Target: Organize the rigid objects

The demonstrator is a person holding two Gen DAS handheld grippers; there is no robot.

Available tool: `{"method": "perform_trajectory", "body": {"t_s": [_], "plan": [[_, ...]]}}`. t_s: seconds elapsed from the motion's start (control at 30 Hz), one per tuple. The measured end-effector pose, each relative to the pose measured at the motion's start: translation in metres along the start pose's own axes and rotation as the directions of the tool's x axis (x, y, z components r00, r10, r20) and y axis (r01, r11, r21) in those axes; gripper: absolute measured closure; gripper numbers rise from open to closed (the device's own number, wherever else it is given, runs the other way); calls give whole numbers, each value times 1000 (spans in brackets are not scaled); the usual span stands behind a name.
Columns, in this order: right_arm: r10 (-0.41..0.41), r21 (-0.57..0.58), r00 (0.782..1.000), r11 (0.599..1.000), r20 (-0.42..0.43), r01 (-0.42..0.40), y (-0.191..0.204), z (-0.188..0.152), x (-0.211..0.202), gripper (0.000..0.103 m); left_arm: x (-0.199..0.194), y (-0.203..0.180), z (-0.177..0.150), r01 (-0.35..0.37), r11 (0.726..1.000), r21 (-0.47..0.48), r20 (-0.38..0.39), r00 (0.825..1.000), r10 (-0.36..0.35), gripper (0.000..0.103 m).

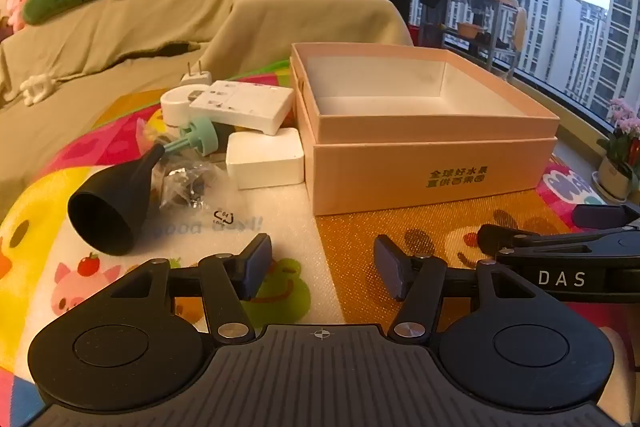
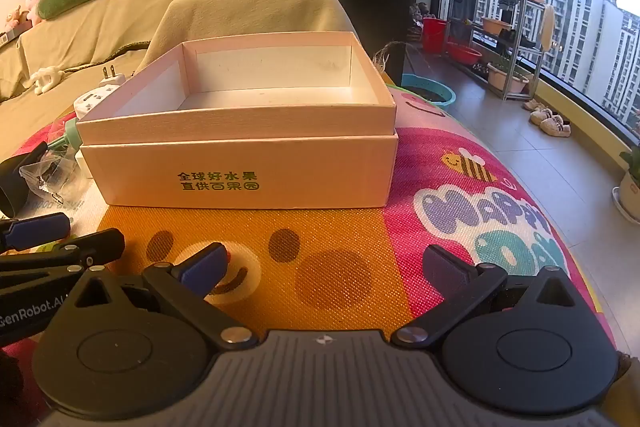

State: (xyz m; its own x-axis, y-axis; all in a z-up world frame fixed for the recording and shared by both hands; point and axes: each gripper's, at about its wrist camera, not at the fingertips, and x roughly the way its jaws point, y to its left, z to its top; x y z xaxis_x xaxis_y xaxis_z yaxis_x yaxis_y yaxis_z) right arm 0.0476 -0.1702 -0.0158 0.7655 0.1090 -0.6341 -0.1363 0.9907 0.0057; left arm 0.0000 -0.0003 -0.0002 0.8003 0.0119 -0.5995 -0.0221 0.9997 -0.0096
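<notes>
An open pink cardboard box (image 1: 432, 183) sits empty on the colourful play mat; it also shows in the right wrist view (image 2: 240, 183). Left of it lie a black funnel (image 1: 108, 207), a white power strip (image 1: 244, 105), a white block (image 1: 264, 163), a white plug adapter (image 1: 178, 103), a green-handled tool (image 1: 196, 139) and a clear bag of small parts (image 1: 186, 183). My left gripper (image 1: 322, 267) is open and empty, low over the mat before the box. My right gripper (image 2: 326, 269) is open and empty, in front of the box.
The play mat (image 2: 460, 195) covers the surface. A sofa with a beige cover (image 1: 160, 23) stands behind. On the right are a tiled floor, a metal shelf (image 2: 504, 39), basins, shoes and a flower pot (image 1: 618, 171) by the window.
</notes>
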Motion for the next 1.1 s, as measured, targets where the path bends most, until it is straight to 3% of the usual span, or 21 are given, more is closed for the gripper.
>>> {"method": "perform_trajectory", "body": {"t_s": [1.1], "plan": [[0,0,1000,1000,0,0,0,0,0,0,-1,3,1,9,1000,-12,2,1000,-9,40]]}}
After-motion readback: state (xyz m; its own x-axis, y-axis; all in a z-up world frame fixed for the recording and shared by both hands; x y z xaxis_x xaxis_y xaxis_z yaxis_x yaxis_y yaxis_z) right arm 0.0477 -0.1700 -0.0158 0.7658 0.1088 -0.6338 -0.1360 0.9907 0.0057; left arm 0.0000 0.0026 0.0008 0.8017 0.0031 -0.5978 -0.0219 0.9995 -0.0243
